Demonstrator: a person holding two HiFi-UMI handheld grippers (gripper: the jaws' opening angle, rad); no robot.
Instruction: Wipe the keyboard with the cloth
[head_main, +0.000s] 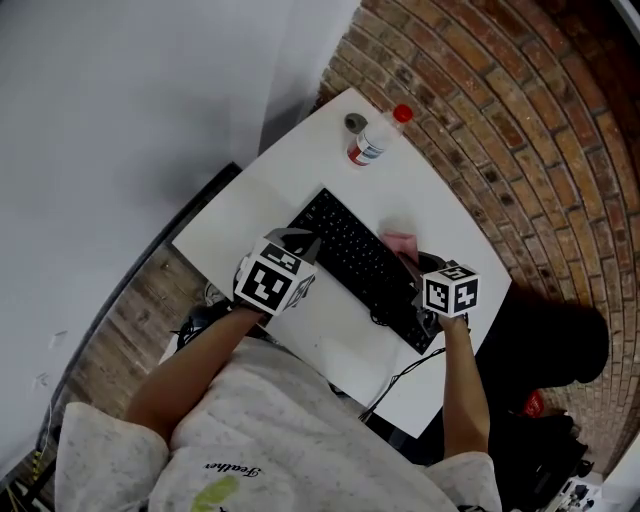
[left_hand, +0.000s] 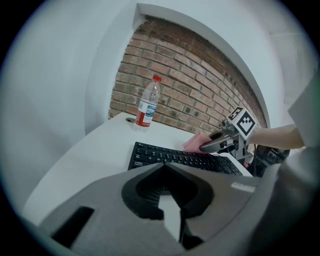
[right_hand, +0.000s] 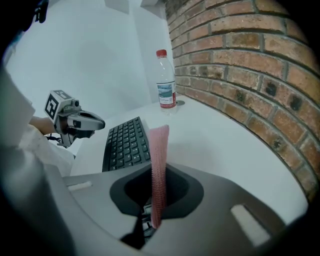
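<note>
Only in right gripper view: right gripper (right_hand: 158, 172) clenched on pink cloth (right_hand: 160, 145), held edge-up between jaws. Only in left gripper view: left gripper (left_hand: 164, 165) pinched together, nothing held. Head view for layout: white table (head_main: 440, 200) in corner between brick wall (head_main: 520, 110) and white wall, wood floor (head_main: 130, 310) below, bottle (head_main: 372, 142) at far end. Cloth at far edge of black keyboard (head_main: 345, 250), right half. Left gripper just beside keyboard's left end.

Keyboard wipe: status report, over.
Right gripper shut on pink cloth, cloth at keyboard's far edge. Left gripper shut, empty, by keyboard's left end. Bottle at far table corner, clear of keyboard.
</note>
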